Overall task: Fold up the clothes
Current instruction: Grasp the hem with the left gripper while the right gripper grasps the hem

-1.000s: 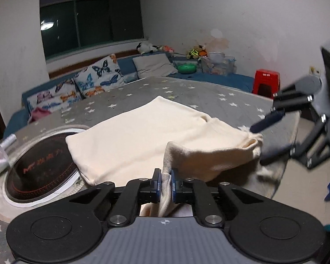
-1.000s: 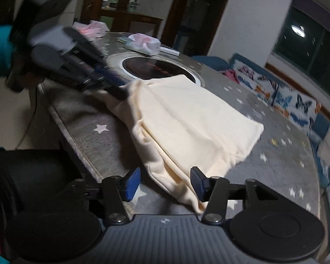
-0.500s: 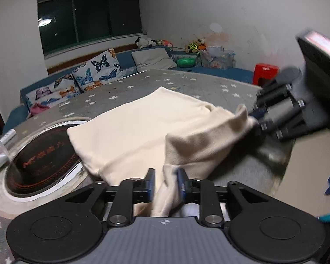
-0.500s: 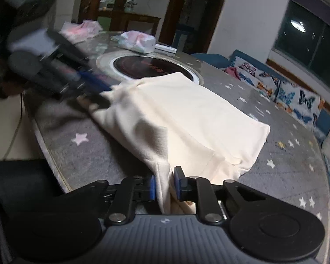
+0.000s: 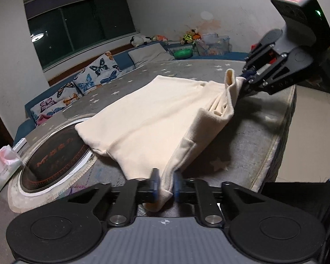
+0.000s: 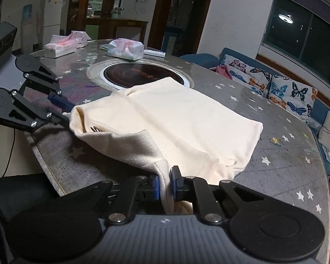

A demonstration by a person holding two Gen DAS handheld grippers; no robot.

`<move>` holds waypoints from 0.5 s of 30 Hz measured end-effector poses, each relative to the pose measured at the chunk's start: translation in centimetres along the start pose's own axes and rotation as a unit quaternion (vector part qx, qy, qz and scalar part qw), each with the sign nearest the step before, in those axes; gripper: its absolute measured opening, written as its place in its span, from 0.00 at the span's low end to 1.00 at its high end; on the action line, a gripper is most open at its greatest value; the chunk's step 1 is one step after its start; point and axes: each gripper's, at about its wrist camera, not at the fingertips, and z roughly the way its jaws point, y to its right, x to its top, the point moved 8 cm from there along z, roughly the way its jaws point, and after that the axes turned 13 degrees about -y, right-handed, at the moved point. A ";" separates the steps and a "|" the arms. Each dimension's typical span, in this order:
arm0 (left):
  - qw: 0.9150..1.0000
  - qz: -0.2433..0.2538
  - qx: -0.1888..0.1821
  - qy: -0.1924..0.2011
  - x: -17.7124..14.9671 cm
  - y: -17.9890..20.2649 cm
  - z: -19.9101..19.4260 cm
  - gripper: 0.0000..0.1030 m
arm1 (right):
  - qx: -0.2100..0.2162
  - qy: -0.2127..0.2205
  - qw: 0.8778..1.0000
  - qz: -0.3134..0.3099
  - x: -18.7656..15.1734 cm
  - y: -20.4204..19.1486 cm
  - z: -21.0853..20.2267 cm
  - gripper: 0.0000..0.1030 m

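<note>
A cream garment (image 5: 156, 114) lies partly folded on the round grey star-patterned table (image 5: 253, 145); it also shows in the right wrist view (image 6: 187, 118). My left gripper (image 5: 165, 187) is shut on one near corner of the garment's edge. My right gripper (image 6: 165, 186) is shut on the other near corner. Each gripper shows in the other's view: the right gripper (image 5: 246, 81) at the far right, the left gripper (image 6: 63, 112) at the left. The cloth edge between them is lifted off the table and stretched.
A round black hotplate (image 6: 140, 74) is set in the table's middle, partly under the garment. Tissue packs (image 6: 125, 49) lie at the far side, one (image 5: 2, 167) at the left. A sofa with butterfly cushions (image 5: 99, 72) runs behind. The table edge (image 5: 283, 136) is close on the right.
My right gripper closed on the garment corner, having been open a second ago. Both grippers moved apart, pulling the near edge taut and lifting it.
</note>
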 end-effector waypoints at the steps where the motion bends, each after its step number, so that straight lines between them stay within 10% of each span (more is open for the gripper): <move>1: 1.000 -0.008 -0.004 0.003 0.1 -0.1 -0.2 0.08 | -0.001 0.003 1.000 0.001 0.0 -0.1 -0.1 0.08; 15: 0.998 -0.035 -0.025 0.037 -1.0 1.3 -8.6 0.07 | 0.068 0.027 0.997 -0.008 -1.3 -3.6 -9.0 0.07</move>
